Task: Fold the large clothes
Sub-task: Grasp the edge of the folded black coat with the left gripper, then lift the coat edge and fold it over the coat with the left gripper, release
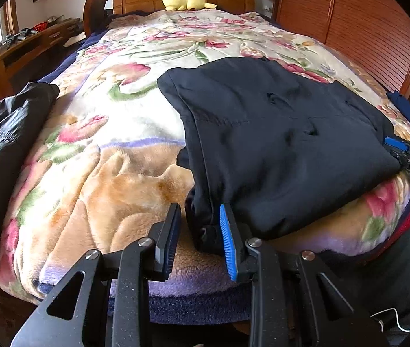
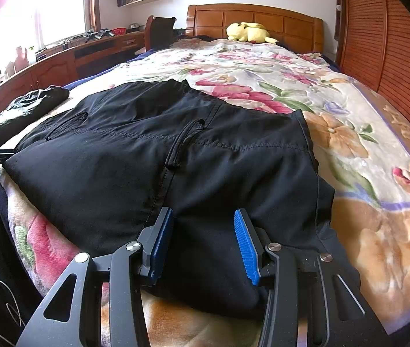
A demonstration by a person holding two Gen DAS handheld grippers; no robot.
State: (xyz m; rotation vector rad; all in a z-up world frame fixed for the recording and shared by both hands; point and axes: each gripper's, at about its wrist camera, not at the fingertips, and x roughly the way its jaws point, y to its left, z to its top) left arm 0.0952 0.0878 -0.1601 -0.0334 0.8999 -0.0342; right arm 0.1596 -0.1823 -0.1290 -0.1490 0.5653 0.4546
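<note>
The bed, under a plush floral blanket, fills both views, and the task's thing, a pair of dark trousers, lies near its foot edge, already folded into a thick pad with a belt loop and waistband seam showing on top. It reads as thin woven cloth: light, limp, a little slick, with no stiffness of its own, so it should sag from any single hold and slide readily over the fuzzy blanket; nothing about it looks fragile. Its long axis runs across the bed, left to right along the near edge, with the stacked leg ends bunched at the left corner and the other end toward the right. Judging by that, the best holds are the two near corners, where several layers can be pinched together so the fold does not shed a layer when lifted. The right gripper sits at the near right edge with its jaws parted and cloth lying between them; the pads do not look to be pressing on it, so I read it as released. The left gripper is at the left corner, jaws partly apart, with the bunched hem just at the blue pad; whether it is pinched I cannot tell. A second dark garment lies well apart at the far left, and a yellow plush toy rests by the headboard.
</note>
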